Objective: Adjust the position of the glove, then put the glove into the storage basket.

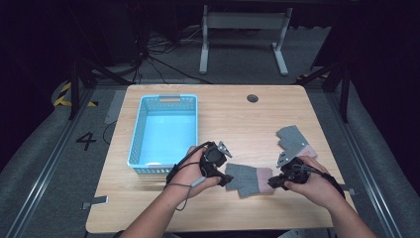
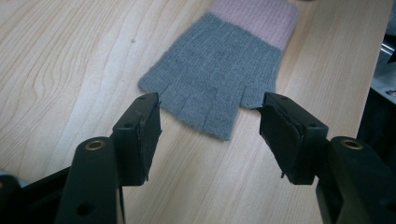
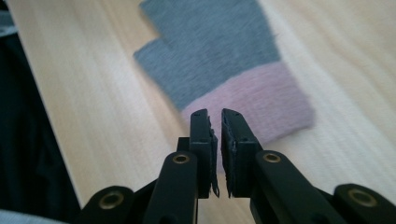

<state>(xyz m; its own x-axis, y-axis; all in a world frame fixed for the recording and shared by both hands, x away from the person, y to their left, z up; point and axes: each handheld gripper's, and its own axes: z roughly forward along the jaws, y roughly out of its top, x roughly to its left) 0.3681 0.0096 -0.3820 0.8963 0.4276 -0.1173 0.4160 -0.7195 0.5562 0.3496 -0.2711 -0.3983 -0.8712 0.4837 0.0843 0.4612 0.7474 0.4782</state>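
Down on the wooden table [image 1: 213, 208], a grey fingerless glove with a pink cuff [image 1: 249, 179] is lying flat between the two hands. In the high view the left gripper [image 1: 224, 178] is sitting at the glove's finger end, and the right gripper [image 1: 274, 182] is sitting at its pink cuff end.

Seen from the left gripper view, the left gripper [image 2: 210, 128] is holding its jaws well apart, with nothing pressed between the pads. The glove [image 2: 219, 70] is lying just ahead of them, its short finger stubs pointing toward the gap between the jaws and its cuff lying at the far end.

Seen from the right gripper view, the right gripper [image 3: 215, 123] is showing its jaws nearly together, a narrow slit left between them. The pink cuff [image 3: 261, 100] is lying right beneath and beyond the tips; whether any cloth is caught between the pads I cannot tell.

A second glove of the same grey and pink [image 1: 295, 141] is lying farther back on the right part of the table, near the right gripper and apart from the first.

A light blue plastic basket [image 1: 136, 134] is standing on the left part of the table, just beside the left hand [image 1: 190, 173], and nothing is lying inside it.
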